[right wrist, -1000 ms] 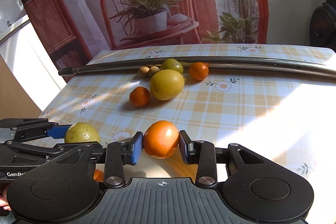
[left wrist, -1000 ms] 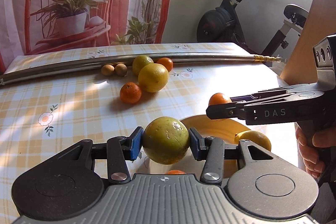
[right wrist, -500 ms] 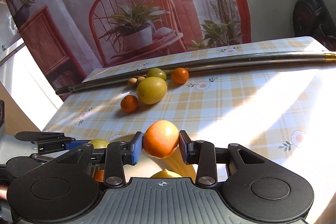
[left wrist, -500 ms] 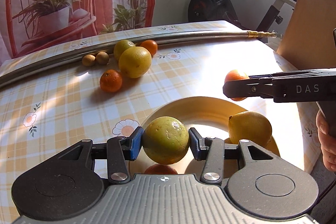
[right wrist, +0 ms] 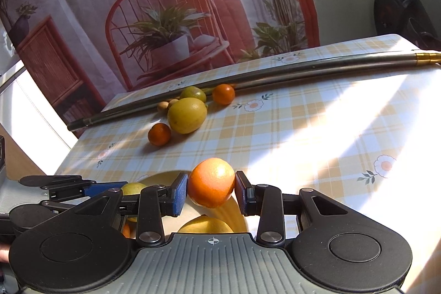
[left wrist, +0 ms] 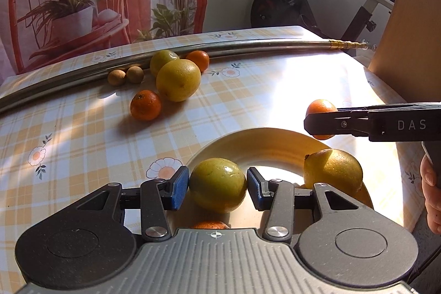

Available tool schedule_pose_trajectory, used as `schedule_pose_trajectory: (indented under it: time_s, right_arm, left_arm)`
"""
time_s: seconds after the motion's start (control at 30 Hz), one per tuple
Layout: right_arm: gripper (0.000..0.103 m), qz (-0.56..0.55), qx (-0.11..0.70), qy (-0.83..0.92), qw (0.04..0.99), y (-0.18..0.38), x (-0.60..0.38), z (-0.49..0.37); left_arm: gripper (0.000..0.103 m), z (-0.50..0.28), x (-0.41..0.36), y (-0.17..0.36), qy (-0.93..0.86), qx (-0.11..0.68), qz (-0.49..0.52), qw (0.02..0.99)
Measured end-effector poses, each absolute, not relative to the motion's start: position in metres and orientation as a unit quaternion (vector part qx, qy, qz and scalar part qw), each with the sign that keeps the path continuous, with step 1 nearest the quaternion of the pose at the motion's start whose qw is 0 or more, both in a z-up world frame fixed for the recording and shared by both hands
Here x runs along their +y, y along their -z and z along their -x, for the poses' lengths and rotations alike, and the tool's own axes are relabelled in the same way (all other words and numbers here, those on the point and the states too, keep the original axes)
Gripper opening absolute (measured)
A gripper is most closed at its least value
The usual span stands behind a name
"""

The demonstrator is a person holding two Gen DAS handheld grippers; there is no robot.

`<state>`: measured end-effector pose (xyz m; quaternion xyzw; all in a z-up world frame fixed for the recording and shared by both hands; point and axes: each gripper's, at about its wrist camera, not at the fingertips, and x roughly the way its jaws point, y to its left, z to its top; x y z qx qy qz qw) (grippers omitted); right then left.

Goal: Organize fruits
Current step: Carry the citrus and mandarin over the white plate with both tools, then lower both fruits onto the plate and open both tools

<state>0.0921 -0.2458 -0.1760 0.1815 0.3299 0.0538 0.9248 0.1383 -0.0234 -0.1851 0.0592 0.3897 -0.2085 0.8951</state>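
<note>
While both wrist cameras look across the checked surface, I start at the far left, where a long metal rod lies along the back edge. Two small brown fruits sit just beside it, then a greenish citrus and a small tangerine near the rod. A big yellow citrus rests in front of them, with another tangerine beside it on the near side.

Closer to me, my left claw has its blue pads closed against a green-yellow citrus, held over the yellow plate. An orange fruit peeks out below it, mostly hidden by the claw body. A lemon lies on the plate's right side.

Farther right, my right claw is clamped on an orange, held above the plate's far right rim. A hand shows at the right edge.
</note>
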Motion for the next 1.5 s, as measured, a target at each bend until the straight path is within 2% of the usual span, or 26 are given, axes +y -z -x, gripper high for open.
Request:
schedule_pose_trajectory:
  time_s: [0.27, 0.43, 1.5]
  right_arm:
    - [0.034, -0.174, 0.338, -0.055, 0.923, 0.18, -0.239, -0.096]
    - [0.034, -0.163, 0.345, -0.055, 0.923, 0.183, -0.232, -0.099]
    - [0.035, -0.172, 0.343, -0.029, 0.923, 0.185, -0.241, -0.09]
  left_arm:
    - [0.05, -0.129, -0.022, 0.183, 0.188, 0.375, -0.061, 0.905]
    - [0.054, -0.126, -0.015, 0.182, 0.175, 0.37, -0.04, 0.912]
    - [0.057, -0.121, -0.009, 0.186, 0.164, 0.366, -0.018, 0.916]
